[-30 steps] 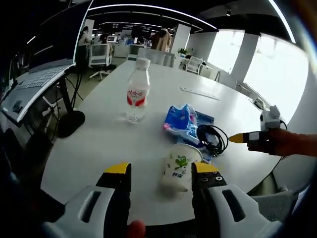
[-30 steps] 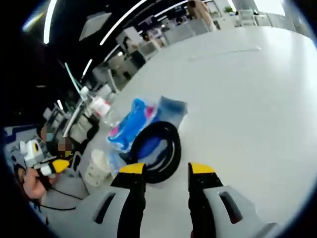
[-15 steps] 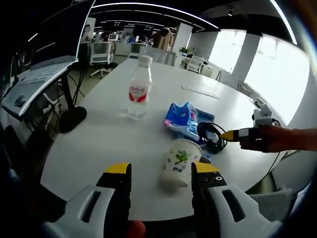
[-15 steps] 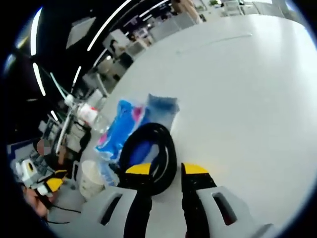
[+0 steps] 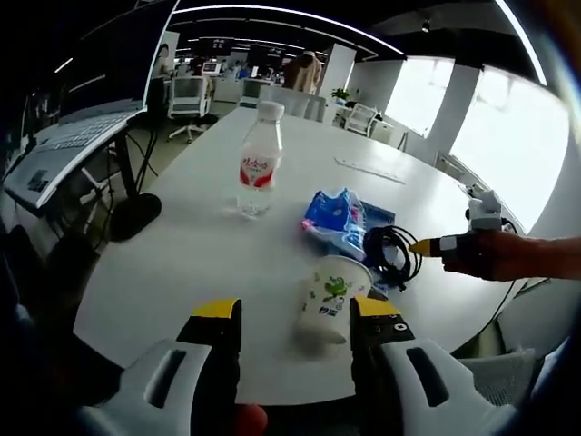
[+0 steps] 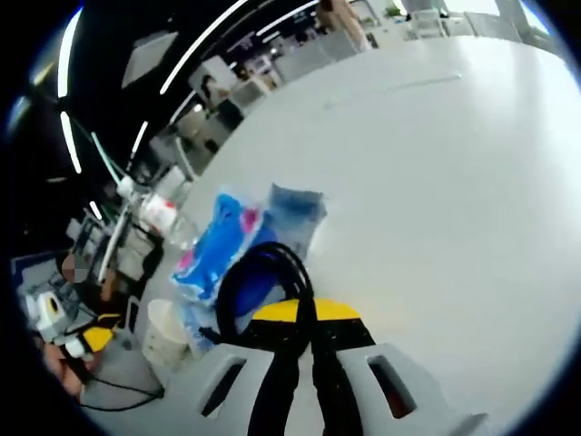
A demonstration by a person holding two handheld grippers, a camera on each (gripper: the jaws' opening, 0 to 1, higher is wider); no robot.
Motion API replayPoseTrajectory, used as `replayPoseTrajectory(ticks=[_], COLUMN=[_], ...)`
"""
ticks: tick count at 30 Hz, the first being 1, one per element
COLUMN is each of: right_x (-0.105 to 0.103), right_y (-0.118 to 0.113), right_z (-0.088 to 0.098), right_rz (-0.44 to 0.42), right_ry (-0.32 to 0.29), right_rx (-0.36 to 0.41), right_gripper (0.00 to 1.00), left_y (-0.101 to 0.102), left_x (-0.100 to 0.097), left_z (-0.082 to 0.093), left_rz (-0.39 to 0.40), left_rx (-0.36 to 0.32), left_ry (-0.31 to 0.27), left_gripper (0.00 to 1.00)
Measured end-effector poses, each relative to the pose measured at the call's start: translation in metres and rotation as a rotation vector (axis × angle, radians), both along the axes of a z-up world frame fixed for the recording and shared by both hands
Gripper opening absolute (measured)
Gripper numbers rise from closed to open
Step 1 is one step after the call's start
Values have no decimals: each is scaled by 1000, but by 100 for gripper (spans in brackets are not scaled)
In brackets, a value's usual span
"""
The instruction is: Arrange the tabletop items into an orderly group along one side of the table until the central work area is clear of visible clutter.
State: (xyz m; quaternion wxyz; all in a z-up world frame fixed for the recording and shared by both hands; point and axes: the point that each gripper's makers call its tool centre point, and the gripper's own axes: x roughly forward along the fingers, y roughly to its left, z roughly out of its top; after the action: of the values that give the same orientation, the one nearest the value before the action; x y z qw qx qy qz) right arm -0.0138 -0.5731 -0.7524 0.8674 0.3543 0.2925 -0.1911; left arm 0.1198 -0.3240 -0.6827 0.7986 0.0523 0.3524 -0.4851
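On the white table (image 5: 172,263) a paper cup (image 5: 329,301) with a green print stands just past my open left gripper (image 5: 295,313), nearer its right jaw. Behind it lie a blue packet (image 5: 334,218) and a coiled black cable (image 5: 392,255); a clear water bottle (image 5: 257,162) stands farther back. My right gripper (image 5: 425,245), in a hand, reaches the cable from the right. In the right gripper view that gripper (image 6: 305,314) is shut on the black cable (image 6: 243,282), beside the blue packet (image 6: 211,247), the cup (image 6: 162,331) and the bottle (image 6: 163,213). The left gripper (image 6: 93,338) shows at far left.
A laptop on a stand (image 5: 64,145) sits off the table's left edge. A thin flat strip (image 5: 368,170) lies on the far part of the table. Office chairs (image 5: 186,95) and desks stand behind. The table's far side (image 6: 436,173) is bare white surface.
My right gripper's jaws have closed from open onto the black cable loop. The left gripper stays open near the cup, with only slight camera drift.
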Motion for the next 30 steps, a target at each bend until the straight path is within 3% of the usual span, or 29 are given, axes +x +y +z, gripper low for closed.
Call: replayPoseTrajectory(ticks=[13, 18, 30], right_x=[-9, -16, -38], right_y=[-1, -5, -17], right_z=[22, 38, 65], right_rz=[-5, -23, -56], right_ry=[-68, -111, -153], right_rx=[-26, -46, -96], right_gripper=[0, 0, 0], left_y=[3, 4, -10], left_x=[2, 2, 6], left_z=[-4, -4, 3], left_rz=[15, 21, 25], left_rx=[-3, -5, -30], left_ry=[10, 10, 0], left_gripper=[48, 48, 49])
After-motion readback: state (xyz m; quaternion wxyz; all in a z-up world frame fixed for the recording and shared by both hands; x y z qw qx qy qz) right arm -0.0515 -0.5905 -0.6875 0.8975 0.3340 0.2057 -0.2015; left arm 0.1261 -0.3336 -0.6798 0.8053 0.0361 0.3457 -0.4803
